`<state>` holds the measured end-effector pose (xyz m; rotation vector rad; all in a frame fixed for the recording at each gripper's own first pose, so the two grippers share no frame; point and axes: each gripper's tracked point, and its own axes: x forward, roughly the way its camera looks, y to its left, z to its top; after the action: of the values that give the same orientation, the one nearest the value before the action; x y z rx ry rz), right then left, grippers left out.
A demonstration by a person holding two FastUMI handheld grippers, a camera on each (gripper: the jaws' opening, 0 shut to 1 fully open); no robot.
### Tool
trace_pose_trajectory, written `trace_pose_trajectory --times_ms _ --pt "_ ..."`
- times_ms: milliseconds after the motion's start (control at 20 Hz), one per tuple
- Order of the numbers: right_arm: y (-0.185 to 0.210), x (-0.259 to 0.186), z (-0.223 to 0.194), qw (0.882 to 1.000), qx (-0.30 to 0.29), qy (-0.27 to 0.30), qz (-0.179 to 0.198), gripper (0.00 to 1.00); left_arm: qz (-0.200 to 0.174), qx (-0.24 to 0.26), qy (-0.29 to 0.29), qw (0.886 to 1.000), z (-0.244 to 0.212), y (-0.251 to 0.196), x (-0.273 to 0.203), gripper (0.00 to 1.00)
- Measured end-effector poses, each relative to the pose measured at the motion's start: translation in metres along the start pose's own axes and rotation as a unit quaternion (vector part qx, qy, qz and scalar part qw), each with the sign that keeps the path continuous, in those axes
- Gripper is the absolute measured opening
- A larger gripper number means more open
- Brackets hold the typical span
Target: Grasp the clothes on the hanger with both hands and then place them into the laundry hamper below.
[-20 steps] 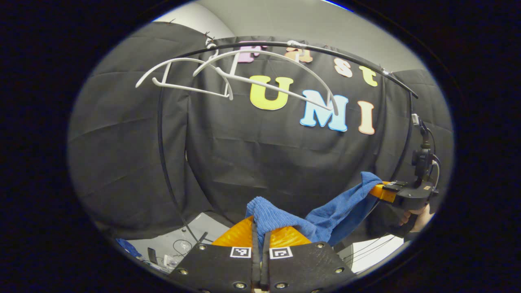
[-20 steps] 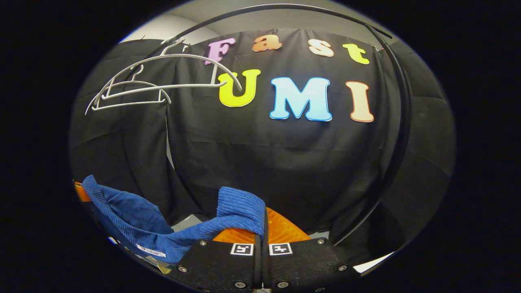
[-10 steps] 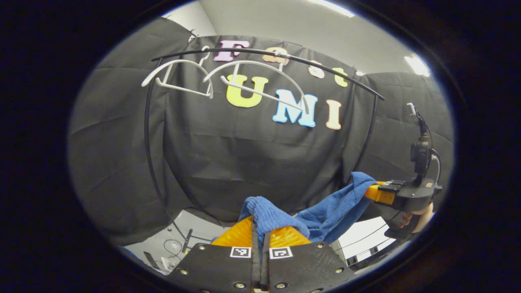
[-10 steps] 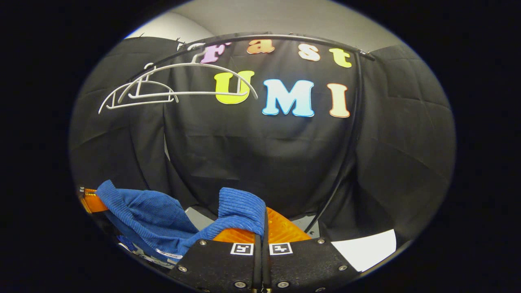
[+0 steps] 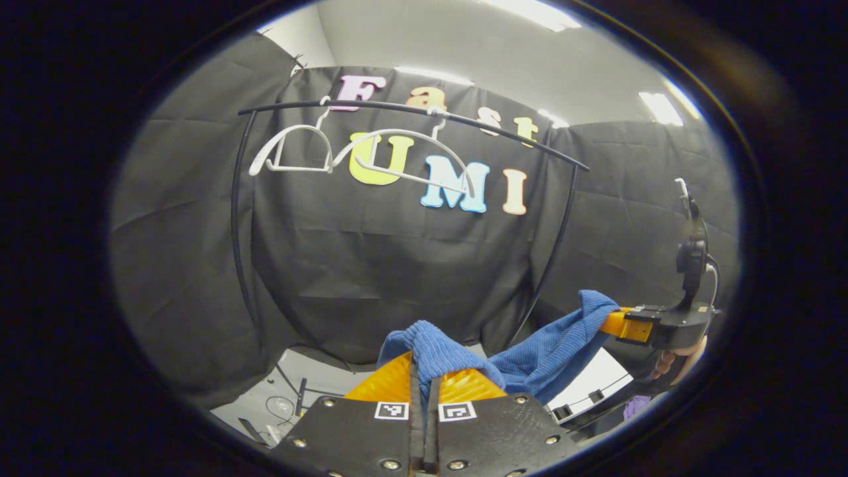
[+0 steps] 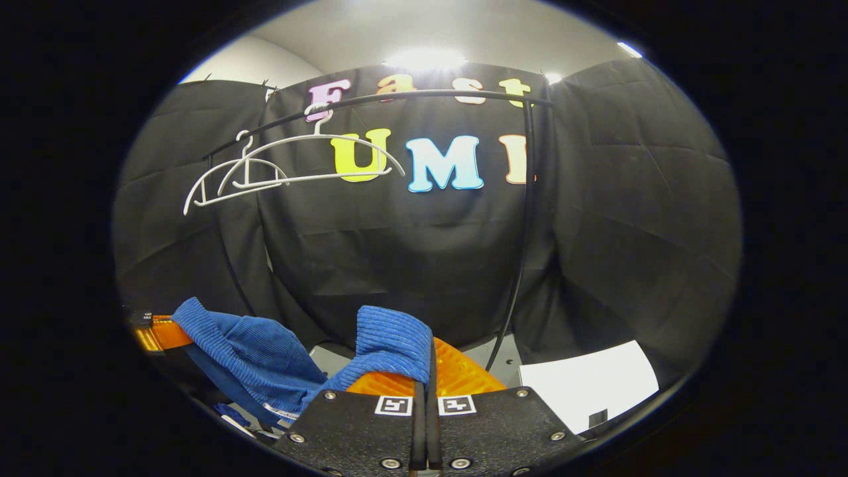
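A blue ribbed garment (image 5: 536, 348) hangs stretched between both grippers, free of the hangers. In the left gripper view my left gripper (image 5: 422, 368) is shut on one bunched end of it. Farther right, the right gripper (image 5: 613, 323) pinches the other end, with a hand (image 5: 676, 363) on its handle. In the right gripper view my right gripper (image 6: 427, 361) is shut on the garment (image 6: 265, 351), which sags leftward to the left gripper (image 6: 156, 334). Two bare white hangers (image 5: 371, 152) (image 6: 291, 165) hang on the black rail (image 5: 464, 119) (image 6: 430, 96) above and beyond.
The rail's black uprights (image 5: 235, 218) (image 6: 525, 218) run down to the grey floor (image 5: 285, 397), where cables lie. A white sheet (image 6: 589, 384) lies low on the right. Black cloth walls close the booth behind and at both sides.
Both grippers have drawn back from the rail with the garment still gripped; the hangers and rail look smaller and farther. More ceiling and floor have come into sight.
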<state>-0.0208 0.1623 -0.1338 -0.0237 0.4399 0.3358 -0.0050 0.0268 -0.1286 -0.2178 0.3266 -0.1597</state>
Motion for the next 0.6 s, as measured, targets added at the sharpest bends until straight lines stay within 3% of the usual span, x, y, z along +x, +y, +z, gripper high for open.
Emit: trace_pose_trajectory --times_ms 350,600 --pt "0.008 -0.02 -0.013 0.998 -0.005 -0.002 0.055 0.0 0.06 0.002 0.004 0.998 -0.015 0.007 -0.041 0.01" --pt "0.021 -0.009 -0.044 0.997 -0.011 0.037 0.065 0.0 0.057 0.002 0.04 0.998 -0.057 0.004 -0.02 0.01"
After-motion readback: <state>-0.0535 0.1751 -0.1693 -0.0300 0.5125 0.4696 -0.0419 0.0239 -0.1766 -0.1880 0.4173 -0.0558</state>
